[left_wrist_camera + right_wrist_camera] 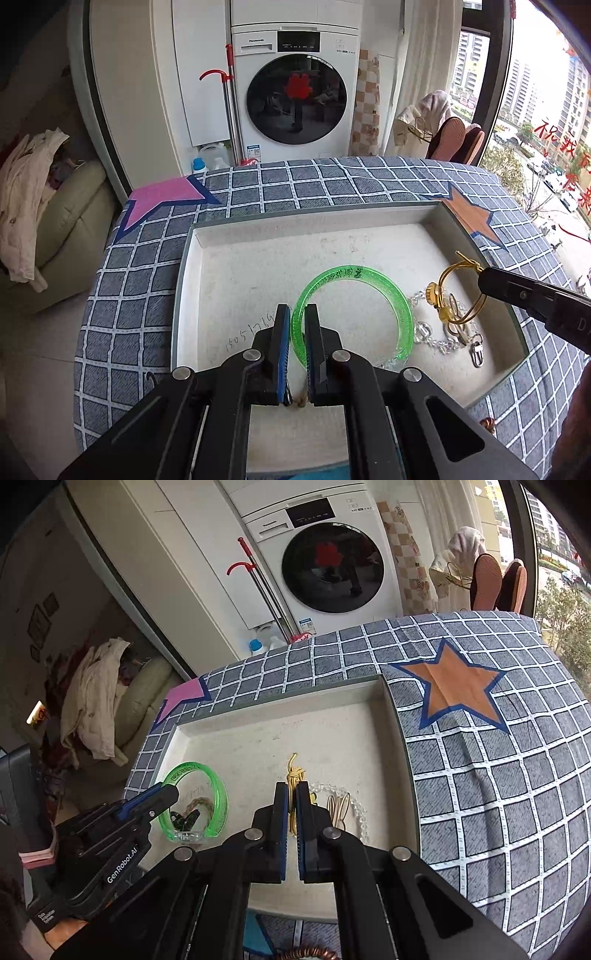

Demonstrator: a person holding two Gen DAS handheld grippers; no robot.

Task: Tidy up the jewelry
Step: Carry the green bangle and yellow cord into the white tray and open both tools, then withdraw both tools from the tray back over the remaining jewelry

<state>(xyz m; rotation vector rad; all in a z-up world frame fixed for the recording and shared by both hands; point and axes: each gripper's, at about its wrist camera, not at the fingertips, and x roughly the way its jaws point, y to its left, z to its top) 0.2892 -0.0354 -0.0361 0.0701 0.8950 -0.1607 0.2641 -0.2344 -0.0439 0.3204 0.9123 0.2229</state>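
Green bangle point(352, 314) is pinched by its rim between the left gripper's point(297, 310) tongs, over the white tray point(258, 266). From the right wrist view the bangle stands nearly upright, left of centre in the tray. Whether its lower edge touches the tray floor: cannot tell.

Gold cord bracelet point(460, 291) with a small gold charm is pinched between the right gripper's point(291, 788) tongs, which are pressed together on the cord; it hangs over the right part of the tray.

Clear bead bracelet point(356, 806) and a silver chain with clasp point(476, 349) lie on the tray floor under the gold bracelet.

Tray sits on a grey checked cloth point(498, 812) with an orange star point(458, 692) and a pink star point(162, 203). Washing machine point(295, 92) beyond the table.
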